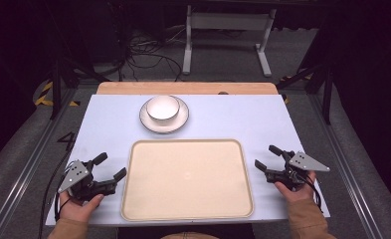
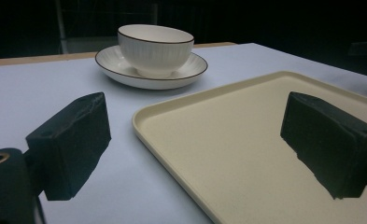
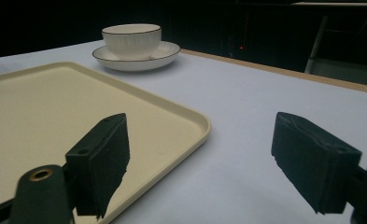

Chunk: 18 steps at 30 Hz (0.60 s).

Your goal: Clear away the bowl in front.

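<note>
A cream tray (image 1: 133, 199) lies bare on the white tabletop near the front edge; its rim also shows in the left gripper view (image 2: 139, 122) and the right gripper view (image 3: 202, 122). Behind it a white bowl (image 1: 162, 108) sits on a dark-rimmed white plate (image 1: 146, 122), seen too as bowl (image 2: 155, 49) on plate (image 2: 107, 60) and bowl (image 3: 131, 40) on plate (image 3: 169, 49). My left gripper (image 1: 109, 166) rests left of the tray, open and holding nothing. My right gripper (image 1: 266, 157) rests right of the tray, open and holding nothing.
The white tabletop (image 1: 233, 117) ends in a wooden strip (image 1: 183, 88) at the far side. Beyond it stand a white table frame (image 1: 228, 35) and cables (image 1: 143, 55) on the floor. Metal rails (image 1: 24, 169) run along both sides.
</note>
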### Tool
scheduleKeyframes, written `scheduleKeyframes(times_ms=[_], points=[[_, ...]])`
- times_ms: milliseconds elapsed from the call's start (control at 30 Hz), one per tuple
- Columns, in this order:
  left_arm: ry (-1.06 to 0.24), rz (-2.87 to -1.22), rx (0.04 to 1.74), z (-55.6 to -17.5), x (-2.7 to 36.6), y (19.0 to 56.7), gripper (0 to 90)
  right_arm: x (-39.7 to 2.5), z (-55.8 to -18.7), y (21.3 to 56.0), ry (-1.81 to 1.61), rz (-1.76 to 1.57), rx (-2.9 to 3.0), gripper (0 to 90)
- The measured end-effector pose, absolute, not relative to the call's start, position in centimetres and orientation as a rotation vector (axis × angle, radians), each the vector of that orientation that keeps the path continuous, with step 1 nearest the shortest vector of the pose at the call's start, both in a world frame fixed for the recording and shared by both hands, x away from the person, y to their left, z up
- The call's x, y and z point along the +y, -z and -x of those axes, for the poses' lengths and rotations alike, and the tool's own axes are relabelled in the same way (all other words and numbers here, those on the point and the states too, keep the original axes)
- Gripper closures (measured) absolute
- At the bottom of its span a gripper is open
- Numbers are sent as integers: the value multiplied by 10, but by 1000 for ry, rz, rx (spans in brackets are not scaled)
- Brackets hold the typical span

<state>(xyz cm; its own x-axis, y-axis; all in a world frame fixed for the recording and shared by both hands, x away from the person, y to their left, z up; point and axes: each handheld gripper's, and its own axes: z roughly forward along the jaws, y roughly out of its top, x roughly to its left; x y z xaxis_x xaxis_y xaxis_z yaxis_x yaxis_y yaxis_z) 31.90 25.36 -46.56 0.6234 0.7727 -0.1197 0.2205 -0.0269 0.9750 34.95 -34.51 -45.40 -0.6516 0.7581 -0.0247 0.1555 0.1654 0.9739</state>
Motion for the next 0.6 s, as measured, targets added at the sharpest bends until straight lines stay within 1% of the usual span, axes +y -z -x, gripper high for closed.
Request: scheduleKeyframes(times_ms=[167,300,367,433,600], points=[[-537,-1571,847,-320,253,459,107,-345,-350,454,-1513,-854,1937,210],[-553,-1577,832,-319,251,450,145,-344,-350,454,-1510,-856,1937,209],[-554,-1573,835,-320,250,446,148,-345,-350,454,-1511,-857,1936,209],[-528,-1557,843,-322,248,441,150,-345,-350,454,-1511,-856,1937,210],[-530,-1559,833,-324,247,434,150,-345,-350,454,-1512,-855,1942,214]])
